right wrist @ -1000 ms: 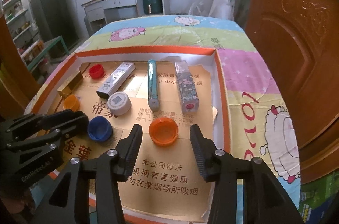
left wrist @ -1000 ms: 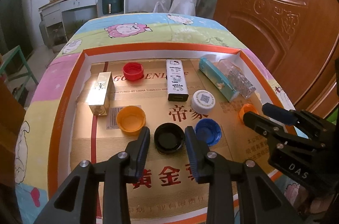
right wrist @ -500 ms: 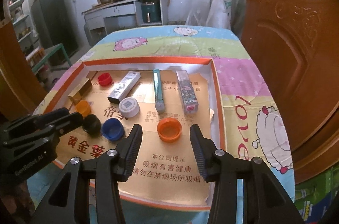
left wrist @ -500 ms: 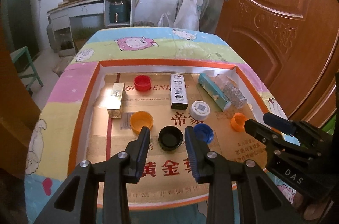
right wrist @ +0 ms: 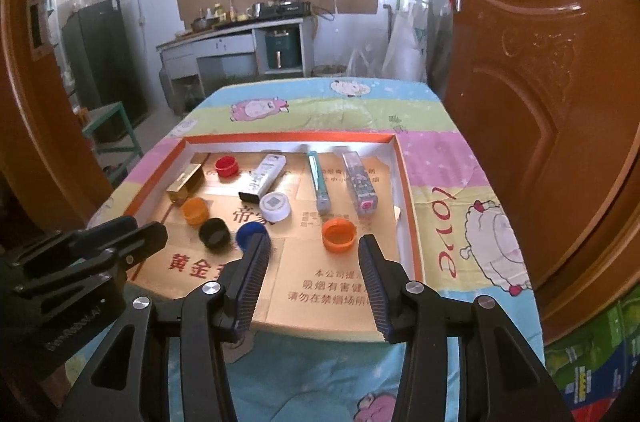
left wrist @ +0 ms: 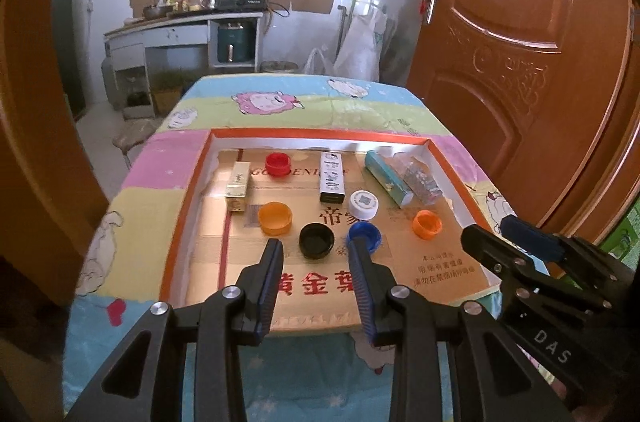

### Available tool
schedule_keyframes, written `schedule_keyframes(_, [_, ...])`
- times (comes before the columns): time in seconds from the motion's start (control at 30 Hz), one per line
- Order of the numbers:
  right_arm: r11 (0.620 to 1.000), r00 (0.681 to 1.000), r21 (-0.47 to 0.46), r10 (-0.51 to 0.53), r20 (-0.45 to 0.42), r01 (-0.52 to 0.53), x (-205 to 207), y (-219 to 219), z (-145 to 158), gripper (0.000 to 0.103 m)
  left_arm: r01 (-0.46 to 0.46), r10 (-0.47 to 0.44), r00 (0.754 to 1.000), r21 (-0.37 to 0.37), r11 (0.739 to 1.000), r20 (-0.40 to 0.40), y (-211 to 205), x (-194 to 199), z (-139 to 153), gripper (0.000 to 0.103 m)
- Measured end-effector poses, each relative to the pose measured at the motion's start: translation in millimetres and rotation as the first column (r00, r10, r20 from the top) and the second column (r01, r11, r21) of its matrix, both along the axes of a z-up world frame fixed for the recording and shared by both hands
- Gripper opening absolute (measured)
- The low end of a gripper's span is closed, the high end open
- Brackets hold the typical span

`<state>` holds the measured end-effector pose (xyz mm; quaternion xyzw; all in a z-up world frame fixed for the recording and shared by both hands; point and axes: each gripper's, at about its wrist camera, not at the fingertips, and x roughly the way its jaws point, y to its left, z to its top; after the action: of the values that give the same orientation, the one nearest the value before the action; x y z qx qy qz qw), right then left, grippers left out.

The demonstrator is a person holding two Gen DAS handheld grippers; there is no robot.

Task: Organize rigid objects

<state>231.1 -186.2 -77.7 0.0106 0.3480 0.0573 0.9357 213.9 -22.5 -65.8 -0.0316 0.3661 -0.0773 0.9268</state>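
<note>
The left tool (left wrist: 316, 258) and right tool (right wrist: 314, 260) are held spread and empty above the tray (left wrist: 188, 206), where 6 caps (left wrist: 317, 241) lie; the blue cap (left wrist: 370, 232) is partly hidden.

orange cap (right wrist: 338, 233), tray (right wrist: 405, 182), open empty jaws

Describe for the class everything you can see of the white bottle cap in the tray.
The white bottle cap is a round, ribbed, plastic-looking lid lying closed top up, with a square printed code on that face. It rests on the cardboard lining near the tray's middle, beside the near end of the white box, apart from the blue cap.
</note>
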Motion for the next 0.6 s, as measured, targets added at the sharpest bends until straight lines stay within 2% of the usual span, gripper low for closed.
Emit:
schedule_keyframes(0.2, [1.0,0.999,0.002,-0.007,0.037,0.007,-25.6,6.3,15.2,0.048,-0.036,0.034,0.998,0.049,0.998,0.051,1.3,-26.1,13.1,0.034])
schedule_keyframes(0.33, [1.0,0.998,-0.002,-0.002,0.061,0.002,-44.2,12.9,25.0,0.048,-0.023,0.021,0.997,0.028,0.999,0.078,3.4,-44.8,21.8,0.034])
schedule_keyframes(0.5, [1.0,0.996,-0.006,-0.011,0.085,0.011,-66.3,16.7,35.0,0.048,-0.081,0.076,0.988,0.038,0.996,0.132,8.2,-68.9,32.6,0.034])
schedule_keyframes(0.6, [1.0,0.995,-0.003,-0.025,0.095,0.025,-78.8,18.2,40.8,0.048,-0.085,0.079,0.985,0.032,0.996,0.152,11.5,-82.6,39.1,0.034])
